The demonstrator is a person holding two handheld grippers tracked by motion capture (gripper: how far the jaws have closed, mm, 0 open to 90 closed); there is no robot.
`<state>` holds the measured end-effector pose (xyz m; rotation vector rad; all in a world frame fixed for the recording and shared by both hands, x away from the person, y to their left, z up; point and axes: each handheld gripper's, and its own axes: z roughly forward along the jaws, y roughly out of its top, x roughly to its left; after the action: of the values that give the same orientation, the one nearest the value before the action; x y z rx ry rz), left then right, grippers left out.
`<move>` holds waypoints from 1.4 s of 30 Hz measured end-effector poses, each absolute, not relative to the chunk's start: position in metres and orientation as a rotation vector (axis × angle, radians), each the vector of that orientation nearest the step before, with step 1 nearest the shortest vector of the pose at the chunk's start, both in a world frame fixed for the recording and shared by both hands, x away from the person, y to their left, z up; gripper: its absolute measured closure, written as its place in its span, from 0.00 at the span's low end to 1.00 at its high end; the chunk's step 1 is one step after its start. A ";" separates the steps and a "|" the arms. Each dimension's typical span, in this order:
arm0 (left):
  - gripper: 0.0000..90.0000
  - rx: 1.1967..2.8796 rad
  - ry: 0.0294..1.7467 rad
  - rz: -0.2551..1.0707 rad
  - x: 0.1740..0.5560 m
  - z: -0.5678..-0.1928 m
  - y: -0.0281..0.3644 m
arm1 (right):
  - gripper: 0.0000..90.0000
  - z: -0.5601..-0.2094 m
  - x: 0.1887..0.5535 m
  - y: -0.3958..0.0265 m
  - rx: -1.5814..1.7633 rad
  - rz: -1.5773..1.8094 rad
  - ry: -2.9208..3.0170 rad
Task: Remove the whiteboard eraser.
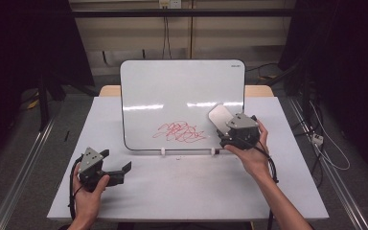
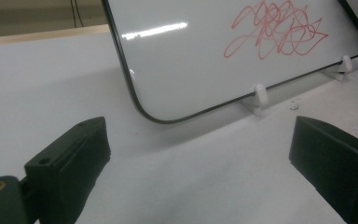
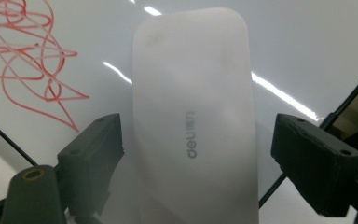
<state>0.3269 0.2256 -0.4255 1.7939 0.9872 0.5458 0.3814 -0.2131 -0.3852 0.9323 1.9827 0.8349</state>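
Observation:
A whiteboard [image 1: 182, 91] stands tilted on small white feet at the middle of the table, with a red scribble [image 1: 179, 132] low on its face. A white eraser [image 1: 219, 116] rests flat against the board to the right of the scribble. My right gripper [image 1: 226, 127] reaches up to it. In the right gripper view the eraser [image 3: 193, 116] lies between the jaws of that gripper [image 3: 196, 154], and a thin gap shows on each side. My left gripper [image 1: 117, 160] rests open on the table at the front left, and its jaws [image 2: 200, 158] hold nothing.
The white table [image 1: 172, 187] carries the board on two white clip feet [image 2: 259, 93]. A wooden edge [image 1: 258, 90] shows behind the board. Cables hang at the back wall and lie on the floor at the right [image 1: 326, 143]. Dark curtains flank both sides.

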 end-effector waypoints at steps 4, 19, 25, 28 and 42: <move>0.05 1.805 0.985 0.547 0.327 -0.425 0.226 | 0.29 -0.390 0.384 -0.210 0.904 0.782 2.006; 0.05 1.807 0.986 0.548 0.327 -0.425 0.225 | 0.34 -0.393 0.392 -0.202 0.898 0.707 1.994; 0.05 1.815 0.976 0.551 0.326 -0.425 0.224 | 0.35 -0.393 0.391 -0.201 0.906 0.702 1.988; 0.05 1.810 0.984 0.547 0.327 -0.426 0.225 | 0.35 -0.393 0.391 -0.201 0.910 0.708 1.984; 0.05 1.810 0.989 0.550 0.327 -0.426 0.226 | 0.35 -0.390 0.390 -0.207 0.949 0.784 1.994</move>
<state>0.3274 0.2257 -0.4261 1.8100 0.9891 0.5496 0.3901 -0.2065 -0.3902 0.9492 1.9937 0.7843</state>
